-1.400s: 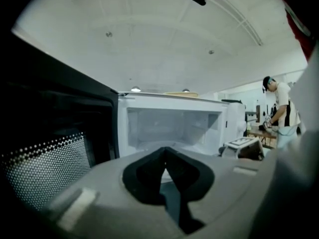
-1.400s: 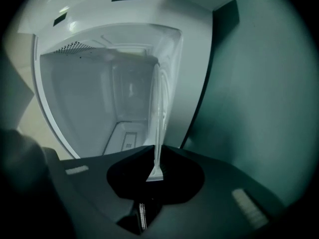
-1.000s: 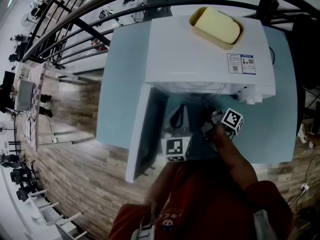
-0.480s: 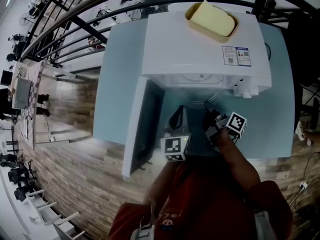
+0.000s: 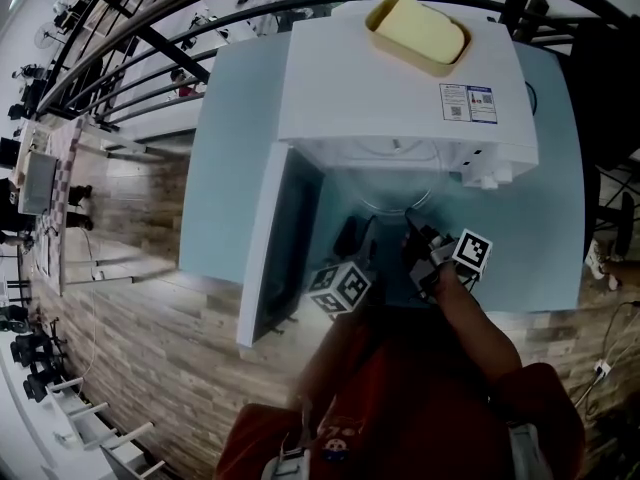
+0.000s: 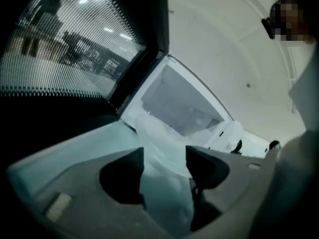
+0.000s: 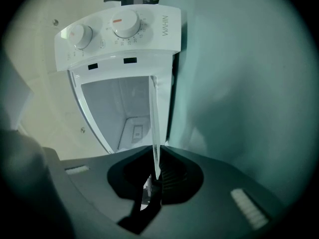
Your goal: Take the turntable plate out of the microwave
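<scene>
Left gripper (image 6: pixel 164 163) has rolled over in front of the microwave (image 5: pixel 400 78), jaws just popped apart, clear plate rim loose between them | right gripper (image 7: pixel 155 176) pinches the turntable plate (image 7: pixel 155 128), partly out of the microwave's mouth | risk: only one thin pinch, so the glass may tip, slip, hit the open door (image 5: pixel 270 248) and break

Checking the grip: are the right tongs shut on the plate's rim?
Yes: the right gripper view shows the right tongs clamped on the edge-on glass plate.
</scene>
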A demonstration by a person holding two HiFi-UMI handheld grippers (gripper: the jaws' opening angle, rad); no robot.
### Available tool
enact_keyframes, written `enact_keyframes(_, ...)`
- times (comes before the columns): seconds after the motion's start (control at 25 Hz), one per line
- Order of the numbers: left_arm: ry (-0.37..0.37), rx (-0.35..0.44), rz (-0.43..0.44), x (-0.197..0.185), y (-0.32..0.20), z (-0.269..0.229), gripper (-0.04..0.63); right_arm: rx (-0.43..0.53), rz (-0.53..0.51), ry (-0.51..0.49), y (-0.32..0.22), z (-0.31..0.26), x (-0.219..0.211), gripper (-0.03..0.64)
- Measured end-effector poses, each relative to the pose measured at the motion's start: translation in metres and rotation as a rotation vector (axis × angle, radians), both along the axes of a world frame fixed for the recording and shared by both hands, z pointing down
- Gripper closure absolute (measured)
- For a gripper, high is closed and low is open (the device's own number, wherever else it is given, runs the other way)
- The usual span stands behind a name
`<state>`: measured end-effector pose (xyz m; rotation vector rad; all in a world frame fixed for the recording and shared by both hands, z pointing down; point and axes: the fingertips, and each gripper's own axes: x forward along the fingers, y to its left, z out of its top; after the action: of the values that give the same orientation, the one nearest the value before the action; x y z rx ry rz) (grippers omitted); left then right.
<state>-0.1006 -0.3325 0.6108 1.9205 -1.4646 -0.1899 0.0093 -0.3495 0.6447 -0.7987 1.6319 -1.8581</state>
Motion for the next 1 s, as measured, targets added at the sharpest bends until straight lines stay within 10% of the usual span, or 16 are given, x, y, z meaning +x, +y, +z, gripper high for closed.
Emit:
enact_keyframes(0.24, 0.406, -0.016, -0.028, 0.008, -0.021, 0.011, 0.277, -0.004, -0.031, -0.02, 0.008, -0.001, 0.005, 0.591)
enact_keyframes(0.72, 0.669, -0.029, 0.033, 0.042, -0.051, 0.024, 0.278, 0.013, -0.09, -0.013, 0.03, 0.0, 0.013, 0.591)
enact_keyframes(1.0, 0.824, -0.05, 0.022, 0.054, -0.054, 0.024, 0.433, 0.008, -0.12, -0.035, 0.035, 0.001, 0.016, 0.591)
